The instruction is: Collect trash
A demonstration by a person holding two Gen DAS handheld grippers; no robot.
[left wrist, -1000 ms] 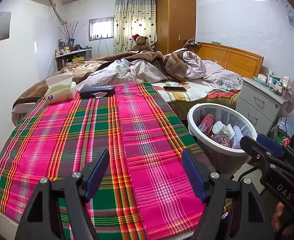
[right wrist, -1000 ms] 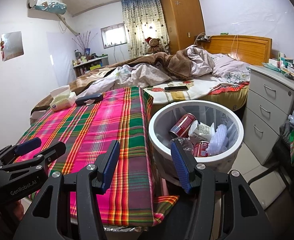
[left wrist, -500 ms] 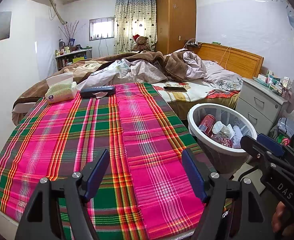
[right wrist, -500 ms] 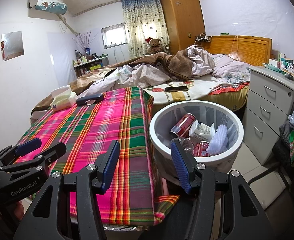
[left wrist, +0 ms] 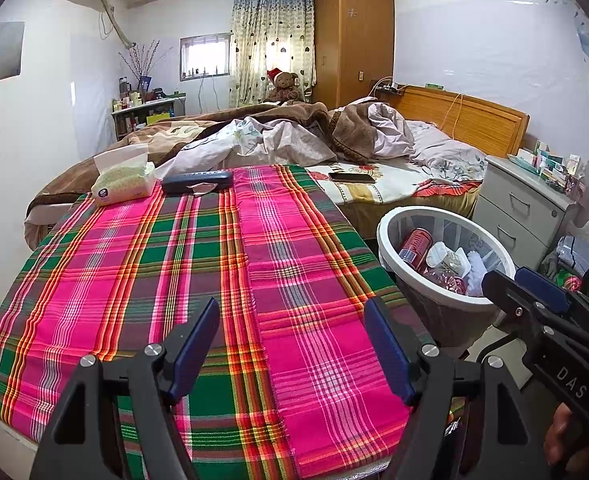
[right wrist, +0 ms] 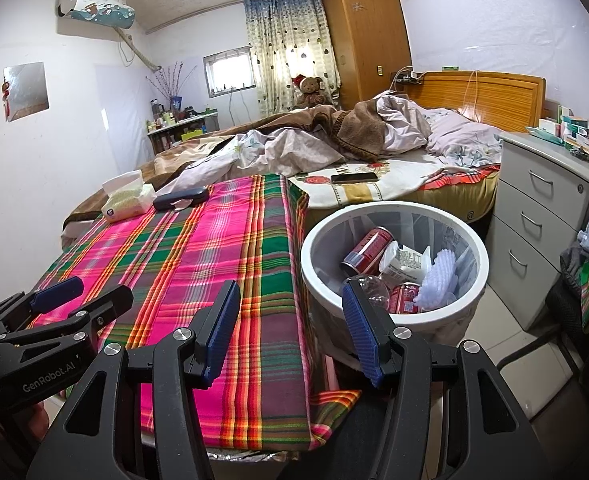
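Both claws idle over the near edge of the plaid-covered surface [left wrist: 142,264], nothing between the pads. Left claw [left wrist: 292,344] gapes wide w/ only cloth beneath; right claw [right wrist: 290,328] likewise spread and empty, hanging btwn the surface's right edge and the bin.

White bin [right wrist: 398,322] sits on the floor just right of the surface, tucked close, prob so stuff can be dropped in w/o a long reach. It already holds the trash: a red can [right wrist: 368,250] leaning on the inner wall, a second can [right wrist: 404,298] lower down, a crumpled white carton [right wrist: 406,260], clear plastic bits.

What's left on the cloth is at the far left end: tissue pack [left wrist: 124,182] and a dark case [left wrist: 196,180] w/ a scrap of paper [left wrist: 200,189] poking from under it. Those two look like keepers; the scrap may be the last piece to collect, can't be sure. Looks nearly done.
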